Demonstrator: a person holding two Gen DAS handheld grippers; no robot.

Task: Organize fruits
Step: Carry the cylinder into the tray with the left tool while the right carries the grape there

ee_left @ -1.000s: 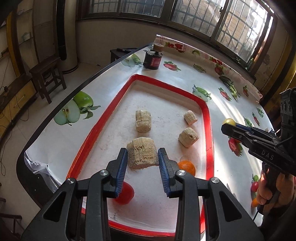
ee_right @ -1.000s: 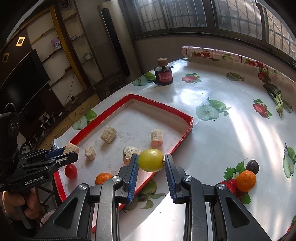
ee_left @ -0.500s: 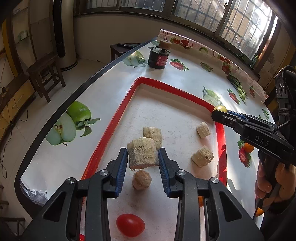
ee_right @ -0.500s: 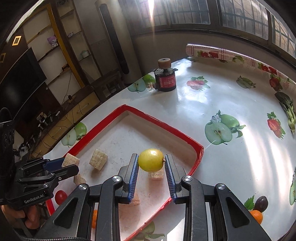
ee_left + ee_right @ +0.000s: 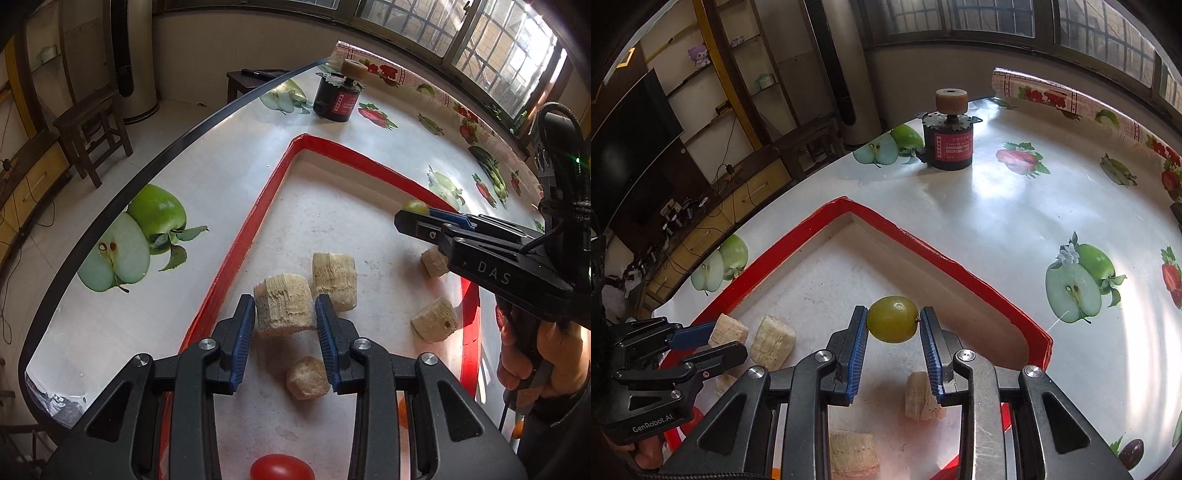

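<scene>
- Leftmost, your left gripper (image 5: 284,325) pinches a rough, fibrous beige chunk (image 5: 284,308) between ribbed blue pads, above the red-rimmed tray (image 5: 236,240).
- Beside it, similar ridged chunks (image 5: 334,280) lie on the tray's chalky white floor.
- Rightward, your right gripper (image 5: 893,325) squeezes a smooth, round yellow-green fruit (image 5: 892,319) over the tray.

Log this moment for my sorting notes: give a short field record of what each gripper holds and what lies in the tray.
left gripper: shut on a pale fibrous chunk, over the tray
right gripper: shut on a yellow-green fruit, over the tray
tray: red rim, white floor
loose in tray: several more pale chunks, a red fruit
table: fruit-print cloth, small black motor standing upright
</scene>
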